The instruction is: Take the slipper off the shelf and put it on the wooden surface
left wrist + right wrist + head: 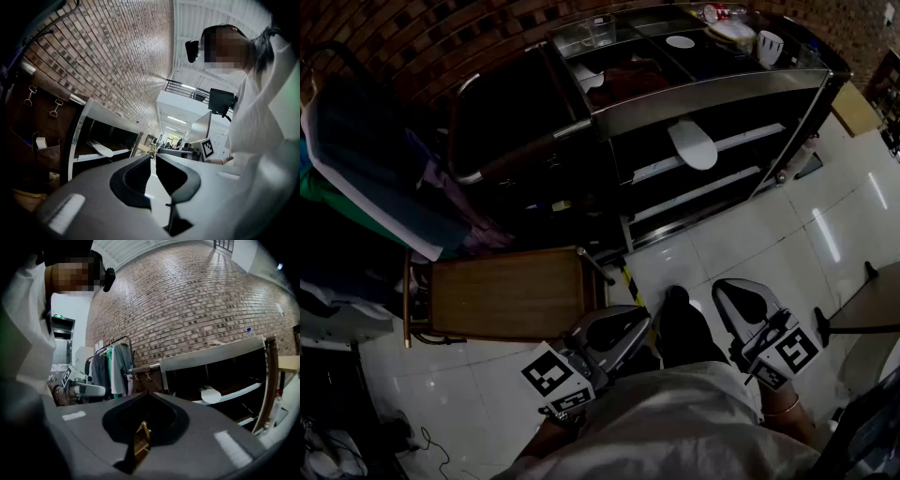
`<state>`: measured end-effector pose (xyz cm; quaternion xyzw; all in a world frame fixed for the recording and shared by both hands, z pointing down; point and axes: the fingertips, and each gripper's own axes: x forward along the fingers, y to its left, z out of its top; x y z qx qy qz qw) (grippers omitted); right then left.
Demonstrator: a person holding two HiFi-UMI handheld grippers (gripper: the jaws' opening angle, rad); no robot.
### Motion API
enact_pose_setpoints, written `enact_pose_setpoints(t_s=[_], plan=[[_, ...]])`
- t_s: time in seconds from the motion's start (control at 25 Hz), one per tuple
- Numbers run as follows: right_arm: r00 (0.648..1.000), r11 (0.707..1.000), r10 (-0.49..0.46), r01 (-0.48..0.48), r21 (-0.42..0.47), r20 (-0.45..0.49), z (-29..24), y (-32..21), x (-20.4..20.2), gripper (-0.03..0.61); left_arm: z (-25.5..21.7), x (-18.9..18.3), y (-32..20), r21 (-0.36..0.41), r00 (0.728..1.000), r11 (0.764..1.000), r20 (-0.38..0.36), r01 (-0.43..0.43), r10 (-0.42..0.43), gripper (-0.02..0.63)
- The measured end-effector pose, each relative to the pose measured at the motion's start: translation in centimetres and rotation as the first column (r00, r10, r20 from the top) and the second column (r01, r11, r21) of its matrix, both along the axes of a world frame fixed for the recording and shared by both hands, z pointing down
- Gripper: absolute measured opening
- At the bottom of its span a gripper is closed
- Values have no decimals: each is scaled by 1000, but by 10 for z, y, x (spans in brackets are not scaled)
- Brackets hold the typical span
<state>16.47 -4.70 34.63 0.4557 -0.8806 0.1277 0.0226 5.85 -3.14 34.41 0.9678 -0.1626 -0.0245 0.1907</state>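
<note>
Hovering near the floor | left gripper (639, 321) jaws slightly apart, empty | right gripper (728, 287) jaws closed, empty | slipper (694, 143) on shelf (712, 89), 12 o'clock, untouched | probably light, soft, bendy: pinch sole edge | wooden surface (506, 295), 9 o'clock

Metal shelf unit (703, 94) stands at 1 o'clock in the head view. Its top carries a clear container (592, 31), a white disc (680, 41), a bottle (720, 12) lying on its side, and a white cup-like item (769, 45). One white slipper (692, 143) lies on the upper tier, at its front rail. The wooden surface (511, 292), a low table, sits at 8 o'clock, beside the shelf unit. Both stand on the white tiled floor (769, 234). A thin cable (431, 448) lies on the tiles at 7 o'clock.
</note>
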Motion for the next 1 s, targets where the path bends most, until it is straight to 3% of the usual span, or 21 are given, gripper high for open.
enact_pose_setpoints(t_s=[0.32, 0.6, 0.76, 1.0], plan=[[999, 1000, 20, -21, -22, -51, 24, -115, 80, 29, -19, 73, -89, 52, 1000, 999, 5, -14, 14, 33], [985, 996, 17, -30, -78, -172, 71, -213, 137, 135, -22, 116, -156, 79, 999, 997, 32, 24, -26, 34], [990, 989, -4, -17, -148, -141, 106, -257, 154, 149, -9, 132, -186, 67, 996, 996, 67, 57, -62, 34], [997, 950, 22, -44, -308, -74, 174, -313, 183, 222, -5, 148, -227, 62, 989, 990, 78, 124, -128, 34]])
